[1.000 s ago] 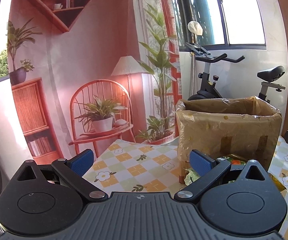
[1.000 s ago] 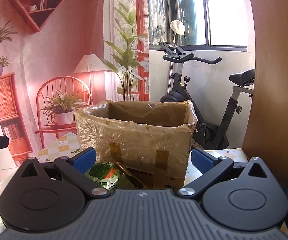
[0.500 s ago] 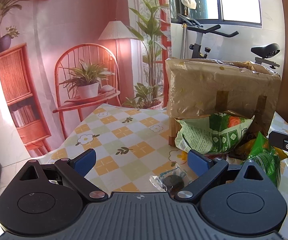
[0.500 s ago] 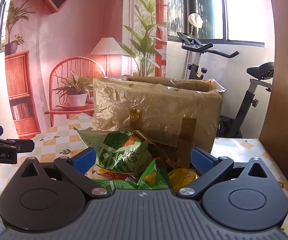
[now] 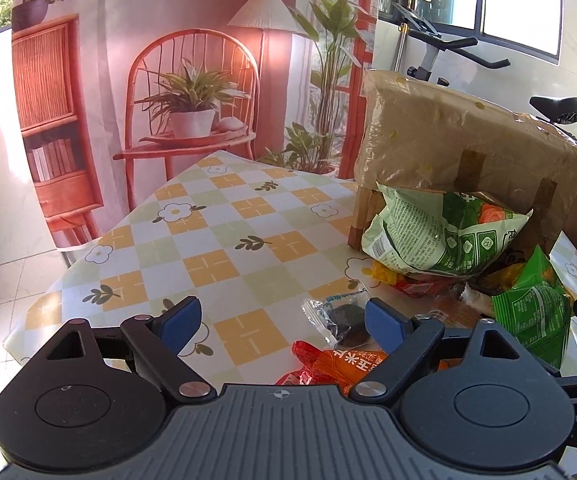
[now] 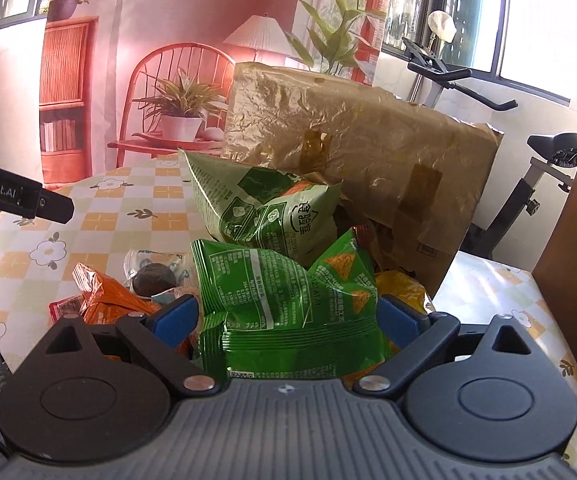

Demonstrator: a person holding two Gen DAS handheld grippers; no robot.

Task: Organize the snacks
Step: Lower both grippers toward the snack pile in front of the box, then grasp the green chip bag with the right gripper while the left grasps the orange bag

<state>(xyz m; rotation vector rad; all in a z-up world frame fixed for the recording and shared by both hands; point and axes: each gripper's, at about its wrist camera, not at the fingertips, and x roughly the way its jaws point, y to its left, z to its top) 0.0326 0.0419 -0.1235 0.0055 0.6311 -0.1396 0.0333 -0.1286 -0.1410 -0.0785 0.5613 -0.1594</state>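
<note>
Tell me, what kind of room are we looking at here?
Probably a room in a home, perhaps a sunroom: a table with a flowered checked tablecloth, an exercise bike by the windows, and a printed backdrop of a chair and plants hung behind.

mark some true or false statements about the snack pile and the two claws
1. The right claw is open around a green chip bag. True.
2. The left claw grips the orange packet. False: it is open and holds nothing; the orange packet lies below it.
3. The cardboard box stands behind the snacks. True.
4. The tablecloth is plain blue. False: it is checked, with flowers.
</note>
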